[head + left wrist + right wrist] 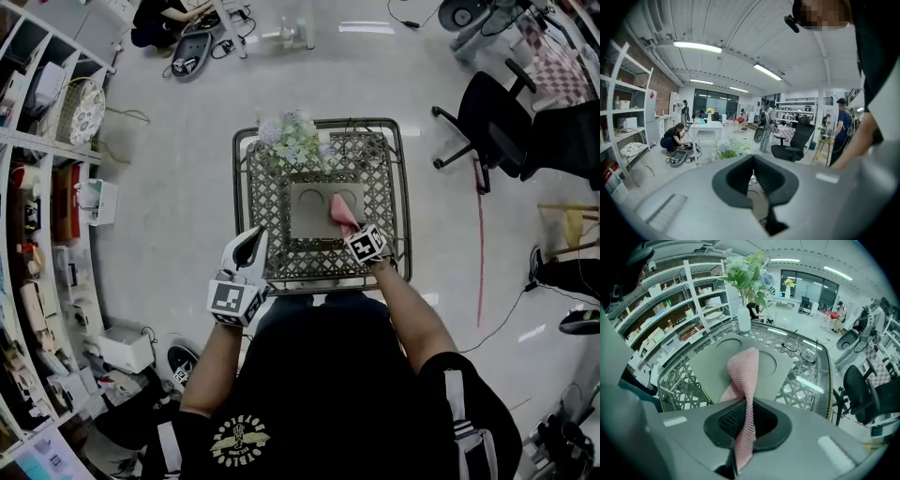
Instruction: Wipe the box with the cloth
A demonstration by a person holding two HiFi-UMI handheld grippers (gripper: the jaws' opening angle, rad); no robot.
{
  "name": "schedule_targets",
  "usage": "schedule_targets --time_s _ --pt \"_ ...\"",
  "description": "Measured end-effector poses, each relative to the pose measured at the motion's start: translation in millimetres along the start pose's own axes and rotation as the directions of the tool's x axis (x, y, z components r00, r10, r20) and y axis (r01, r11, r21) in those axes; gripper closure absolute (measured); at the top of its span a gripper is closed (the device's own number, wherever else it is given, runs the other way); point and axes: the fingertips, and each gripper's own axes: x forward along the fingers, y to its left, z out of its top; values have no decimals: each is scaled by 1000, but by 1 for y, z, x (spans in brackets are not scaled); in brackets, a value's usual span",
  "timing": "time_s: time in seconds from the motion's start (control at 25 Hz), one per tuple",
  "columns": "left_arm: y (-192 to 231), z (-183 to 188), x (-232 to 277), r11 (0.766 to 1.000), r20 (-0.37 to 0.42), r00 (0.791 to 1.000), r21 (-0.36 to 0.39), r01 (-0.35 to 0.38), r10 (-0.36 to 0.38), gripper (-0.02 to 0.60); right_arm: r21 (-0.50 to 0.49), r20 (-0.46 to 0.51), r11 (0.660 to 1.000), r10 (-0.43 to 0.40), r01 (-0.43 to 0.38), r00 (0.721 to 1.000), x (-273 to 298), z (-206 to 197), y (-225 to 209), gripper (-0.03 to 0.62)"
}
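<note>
Presently right gripper, jaws clamped on one end of the pink cloth, lets the free end trail onto the grey box at the centre of the tabletop, probably to wipe it; left gripper, jaws together and empty, sits at the box's 8 o'clock.

A: The cloth?
B: Pink, coarse open knit, matt.
A: The box?
B: Smooth matt grey card, by its look.
A: And the surface?
B: Glossy glass over dark metal lattice, metal rim.
</note>
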Motion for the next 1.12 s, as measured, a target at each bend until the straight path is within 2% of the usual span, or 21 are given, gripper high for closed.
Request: schedule_targets --time_s 0.32,0.48,0.68,0.88,1.12 --pt "-23 3 9 1000 9 1000 11 -16 16 581 18 11 1000 3 -3 1000 -8 -24 -21 571" --pt "-35 2 18 1000 14 1000 9 -18 18 581 5 65 999 34 -34 997 -22 -32 -25 571" --pt "-54 0 30 1000 0 1000 14 -8 8 581 35 145 999 32 -38 989 -41 -47 -45 571" --pt "-71 -3 35 1000 -4 1000 23 1 -1 581 127 122 992 5 -20 992 -52 -80 -73 571" --pt "-79 -7 37 1000 -22 1000 25 -11 11 581 189 64 982 -6 -6 998 -43 -108 -96 571"
